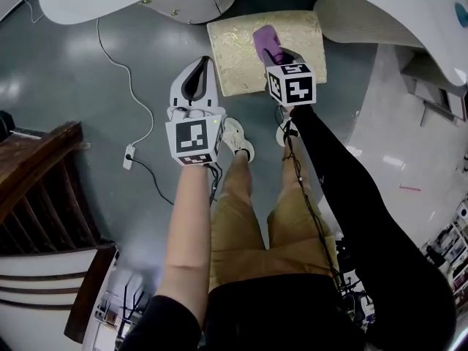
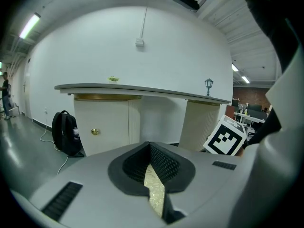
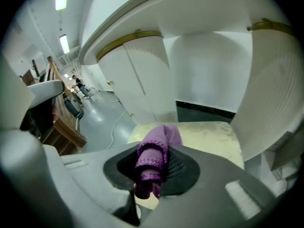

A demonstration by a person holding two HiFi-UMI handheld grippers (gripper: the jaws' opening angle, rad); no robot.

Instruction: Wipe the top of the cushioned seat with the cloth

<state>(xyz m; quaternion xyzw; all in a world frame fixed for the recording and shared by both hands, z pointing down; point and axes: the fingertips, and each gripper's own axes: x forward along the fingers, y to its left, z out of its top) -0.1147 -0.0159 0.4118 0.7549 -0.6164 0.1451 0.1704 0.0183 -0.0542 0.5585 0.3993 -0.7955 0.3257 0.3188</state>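
Looking steeply down in the head view, I held my right gripper (image 1: 278, 55) over the cushioned seat (image 1: 234, 53), which lay at the upper centre of the frame. My right fingers were clamped on the purple cloth (image 1: 265, 39). In the right gripper view the cloth (image 3: 154, 158) stood bunched between the dark pads of that gripper (image 3: 156, 177), with the seat (image 3: 213, 137) spread pale behind it. The cloth hung over the right half of the seat top; I could not tell whether it touched the fabric.

My left gripper (image 1: 205, 61) pointed at the seat's left edge, its tip just beside that edge. Its fingers were pressed together and held nothing. In the left gripper view only a thin strip of the seat (image 2: 156, 189) showed through the slit of the gripper (image 2: 154, 175).

The seat's far edge ran under the white curved desk (image 1: 110, 6), and its right edge sat close to a white pedestal (image 1: 351, 20). Open grey floor (image 1: 80, 86) lay to the left, crossed by a white cable (image 1: 139, 101). My shoe (image 1: 238, 139) stood near the seat's near edge.
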